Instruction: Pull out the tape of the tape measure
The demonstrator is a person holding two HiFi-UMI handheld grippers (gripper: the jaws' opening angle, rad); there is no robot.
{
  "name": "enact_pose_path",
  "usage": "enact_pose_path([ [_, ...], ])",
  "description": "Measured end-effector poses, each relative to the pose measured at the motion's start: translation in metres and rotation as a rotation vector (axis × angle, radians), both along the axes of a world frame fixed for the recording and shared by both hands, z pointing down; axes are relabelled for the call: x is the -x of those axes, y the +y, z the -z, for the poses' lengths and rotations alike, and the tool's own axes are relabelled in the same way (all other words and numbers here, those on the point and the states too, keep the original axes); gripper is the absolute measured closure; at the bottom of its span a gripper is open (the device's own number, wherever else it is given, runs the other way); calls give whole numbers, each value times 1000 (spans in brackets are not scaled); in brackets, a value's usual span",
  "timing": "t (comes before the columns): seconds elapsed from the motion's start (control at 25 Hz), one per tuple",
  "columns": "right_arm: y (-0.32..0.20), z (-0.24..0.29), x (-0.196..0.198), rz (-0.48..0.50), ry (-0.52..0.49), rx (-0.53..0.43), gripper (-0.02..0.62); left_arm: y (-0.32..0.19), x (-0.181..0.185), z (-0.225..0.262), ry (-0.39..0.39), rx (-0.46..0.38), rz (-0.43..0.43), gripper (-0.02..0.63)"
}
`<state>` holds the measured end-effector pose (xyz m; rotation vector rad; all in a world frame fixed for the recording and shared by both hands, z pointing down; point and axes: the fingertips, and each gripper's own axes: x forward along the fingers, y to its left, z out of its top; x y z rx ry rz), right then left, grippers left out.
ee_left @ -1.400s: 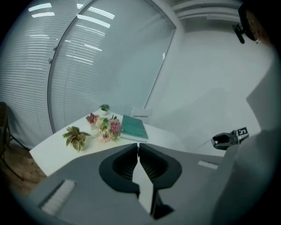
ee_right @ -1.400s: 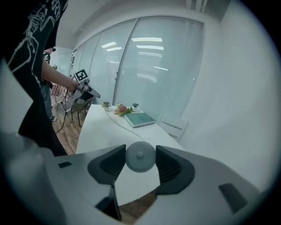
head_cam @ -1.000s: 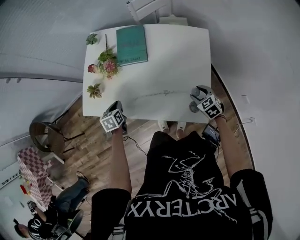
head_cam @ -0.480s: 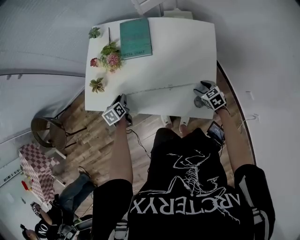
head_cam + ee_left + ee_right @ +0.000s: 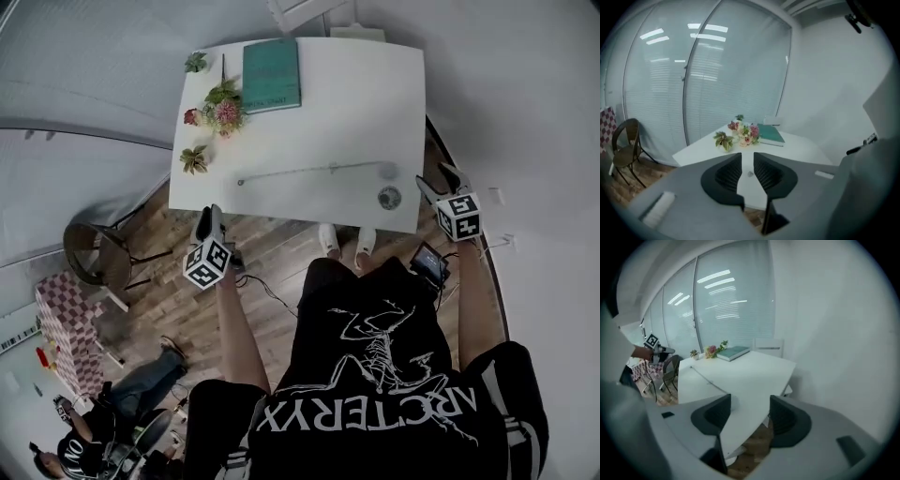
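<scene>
The tape measure's round grey case (image 5: 389, 197) lies near the front right of the white table (image 5: 356, 103). Its thin tape (image 5: 309, 172) stretches left across the table to an end near the front left. In the right gripper view the tape (image 5: 708, 379) runs across the tabletop. My left gripper (image 5: 209, 221) hangs off the table's front left corner, over the floor; its jaws are opening, a narrow gap with nothing in it (image 5: 747, 161). My right gripper (image 5: 439, 180) is beyond the table's right edge, its jaws opening, with nothing between them (image 5: 750, 404).
A teal book (image 5: 271, 75) and several flower sprigs (image 5: 214, 114) lie at the table's far left. A dark chair (image 5: 94, 258) stands on the wood floor to the left. Glass walls run behind the table. A seated person (image 5: 112, 422) is at lower left.
Both grippers have come off the table, the left down and left, the right out to the right. Tape and case now lie free on the tabletop.
</scene>
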<state>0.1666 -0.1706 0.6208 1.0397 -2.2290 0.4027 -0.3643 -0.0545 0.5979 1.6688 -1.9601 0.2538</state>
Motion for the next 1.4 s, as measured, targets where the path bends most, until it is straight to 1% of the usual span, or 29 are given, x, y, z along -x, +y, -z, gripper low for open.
enact_pose_path([
  [0.08,2,41,-20,-41,-57,-70,413,8,-16,46,-68,-89,-33,561],
  [0.12,3,64,-27,-52,-95,-110,445,9,-28,70,-95,-135,-54,584],
  [0.2,9,114,-34,-62,-190,-195,530,12,-60,117,-141,-224,-109,594],
  [0.28,15,162,-31,-58,-291,-282,546,8,-98,165,-199,-311,-184,594],
  [0.36,21,208,-15,-23,-363,-368,559,-2,-137,213,-252,-400,-254,595],
  [0.48,32,267,21,65,-419,-478,581,-15,-187,276,-275,-518,-338,595],
  [0.6,42,312,57,138,-479,-550,586,-26,-228,313,-295,-598,-417,595],
  [0.68,49,327,78,176,-498,-571,588,-32,-248,323,-284,-626,-449,595],
  [0.76,54,330,94,203,-498,-577,588,-34,-263,326,-273,-638,-468,595],
  [0.88,57,331,104,211,-488,-582,588,-32,-279,325,-293,-637,-489,595],
  [0.96,58,332,107,208,-478,-592,588,-30,-281,319,-321,-626,-495,595],
  [1.04,58,332,109,203,-469,-600,588,-27,-277,315,-333,-618,-491,595],
  [1.2,57,336,110,196,-460,-610,588,-27,-270,317,-334,-618,-483,595],
  [1.4,56,333,115,203,-438,-606,588,-28,-268,320,-325,-626,-493,595],
])
